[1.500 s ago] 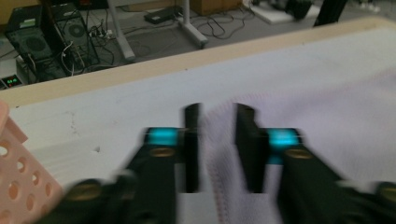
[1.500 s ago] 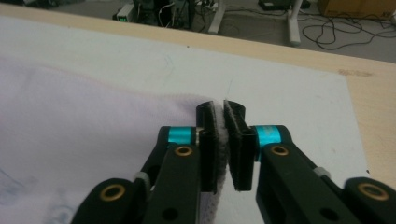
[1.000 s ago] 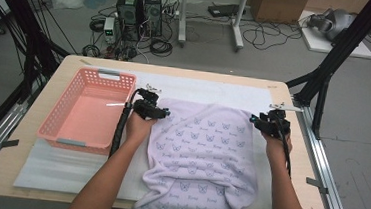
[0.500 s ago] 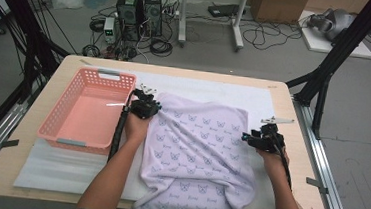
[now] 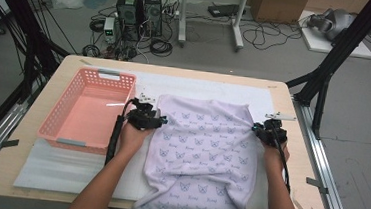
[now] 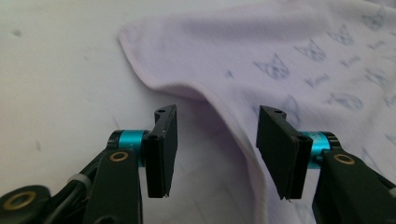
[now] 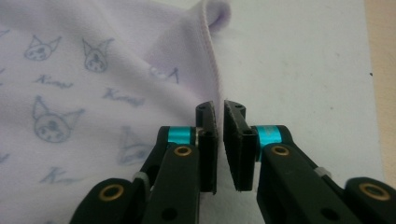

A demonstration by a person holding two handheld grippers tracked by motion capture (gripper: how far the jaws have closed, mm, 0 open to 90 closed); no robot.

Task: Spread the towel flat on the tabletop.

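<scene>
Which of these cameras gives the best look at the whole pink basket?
The high view: it shows the whole pink basket, sitting left of the lilac cloth on the table, with nothing in it. The two gripper views look along each tool at the cloth's hemmed edges and the white mat instead.

**Both forearms reach in, jaws at opposite states**

Both forearms enter from 6 o'clock in the high view and reach toward 12. The left gripper (image 5: 148, 117) sits at about 9 o'clock from frame centre; its jaws have just been opening and stand well apart. The right gripper (image 5: 269, 132) sits at 3 o'clock; its jaws have just been closing, nearly together.
</scene>
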